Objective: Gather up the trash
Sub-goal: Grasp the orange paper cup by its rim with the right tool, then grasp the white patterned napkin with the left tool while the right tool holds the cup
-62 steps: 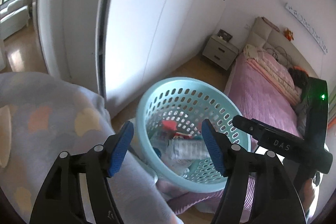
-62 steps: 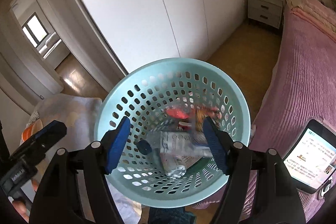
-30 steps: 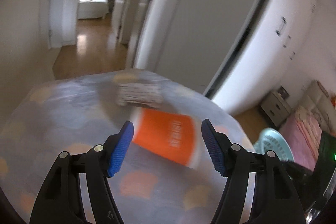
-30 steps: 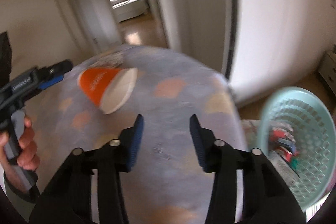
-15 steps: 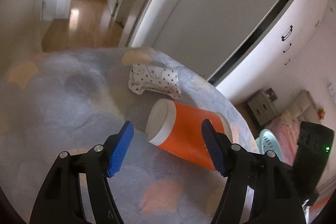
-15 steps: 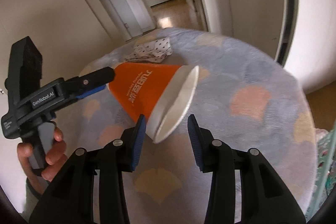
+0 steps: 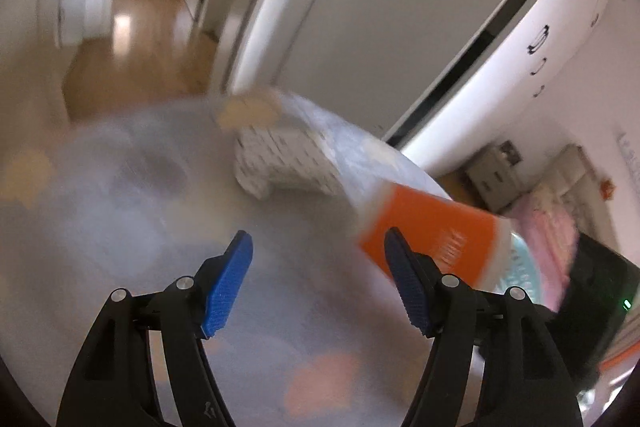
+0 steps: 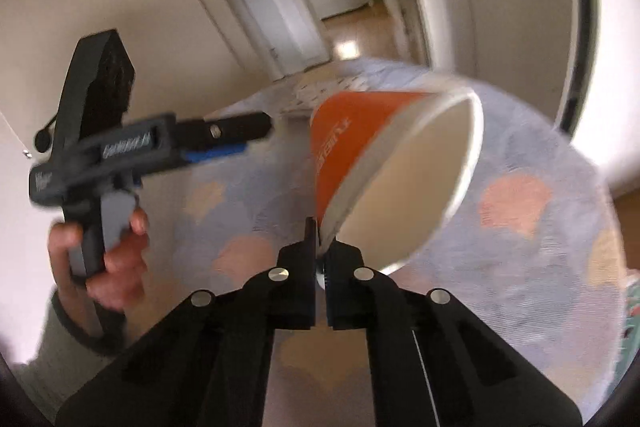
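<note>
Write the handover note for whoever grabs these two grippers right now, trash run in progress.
Right gripper: jaws have just closed, now shut on the rim of the orange paper cup, which lies tipped with its mouth toward the camera.
Left gripper: open, empty, held over the patterned tablecloth.
Spotted tissue pack lies on the table beyond the cup.
Teal basket sits past the table edge, mostly hidden behind the cup.
Done: cup gripped.
Left: carry the cup to the basket and drop it; then probably the tissue pack, if it counts as trash.
</note>
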{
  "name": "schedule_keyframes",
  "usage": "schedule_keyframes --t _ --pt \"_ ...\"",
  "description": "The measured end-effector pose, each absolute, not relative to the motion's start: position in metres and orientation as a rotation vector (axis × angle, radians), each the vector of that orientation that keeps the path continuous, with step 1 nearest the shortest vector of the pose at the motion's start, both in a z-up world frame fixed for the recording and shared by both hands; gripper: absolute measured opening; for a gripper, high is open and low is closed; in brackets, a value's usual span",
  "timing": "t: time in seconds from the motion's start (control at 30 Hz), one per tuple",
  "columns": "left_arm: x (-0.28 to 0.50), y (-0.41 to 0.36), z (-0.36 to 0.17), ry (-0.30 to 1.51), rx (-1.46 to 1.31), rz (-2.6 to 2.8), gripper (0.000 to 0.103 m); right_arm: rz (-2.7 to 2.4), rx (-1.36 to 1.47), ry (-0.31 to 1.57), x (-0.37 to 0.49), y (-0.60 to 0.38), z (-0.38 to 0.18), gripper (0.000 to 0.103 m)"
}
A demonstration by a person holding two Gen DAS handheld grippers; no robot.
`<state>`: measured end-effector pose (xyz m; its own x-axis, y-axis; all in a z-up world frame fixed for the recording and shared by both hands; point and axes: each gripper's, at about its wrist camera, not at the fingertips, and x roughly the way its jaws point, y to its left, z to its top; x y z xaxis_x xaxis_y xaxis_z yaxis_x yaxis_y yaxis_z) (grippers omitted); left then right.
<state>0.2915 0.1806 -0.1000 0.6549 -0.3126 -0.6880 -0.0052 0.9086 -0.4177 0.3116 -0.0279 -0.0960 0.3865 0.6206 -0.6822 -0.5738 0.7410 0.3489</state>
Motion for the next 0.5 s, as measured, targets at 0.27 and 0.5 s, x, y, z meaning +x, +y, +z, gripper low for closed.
schedule_keyframes --t 0.27,0.5 --pt "0.316 0.165 -0.097 0.775 -0.078 -0.181 0.073 0.655 0.072 0.849 0.305 -0.076 -0.093 0.002" --pt "0.325 0.145 -0.117 0.809 0.136 -0.173 0.071 0.652 0.075 0.875 0.309 -0.086 -0.105 0.002"
